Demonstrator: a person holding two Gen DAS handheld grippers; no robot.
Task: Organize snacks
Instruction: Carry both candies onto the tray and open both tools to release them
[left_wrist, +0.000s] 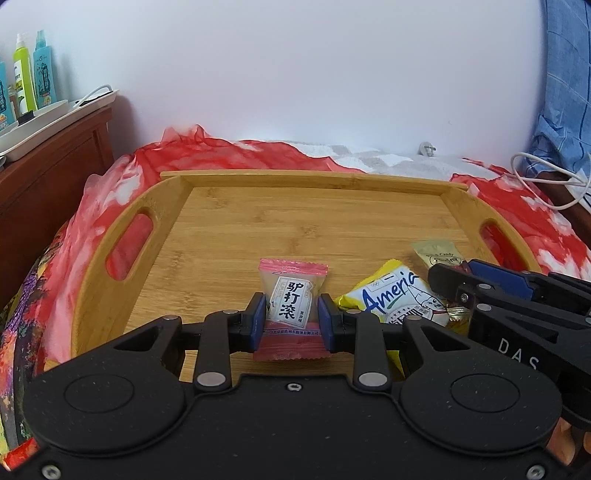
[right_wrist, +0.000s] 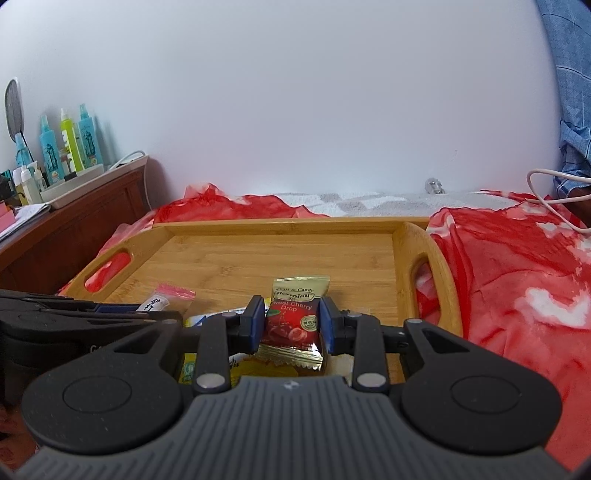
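Your left gripper (left_wrist: 291, 317) clenched the pink packet (left_wrist: 291, 302) near the tray's (left_wrist: 110, 295) front edge. Your right gripper (right_wrist: 291, 321) grasped the cherry candy (right_wrist: 293, 325) beside it, over the yellow bag (left_wrist: 391, 295)

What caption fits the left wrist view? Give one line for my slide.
Left gripper pinches a pink snack packet over a bamboo tray, yellow packet alongside.

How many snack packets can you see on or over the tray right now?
3. The pink packet is clamped in the left gripper; the cherry candy packet in the right gripper; the yellow packet lies on the wooden tray between them. Others may be hidden beneath the grippers.
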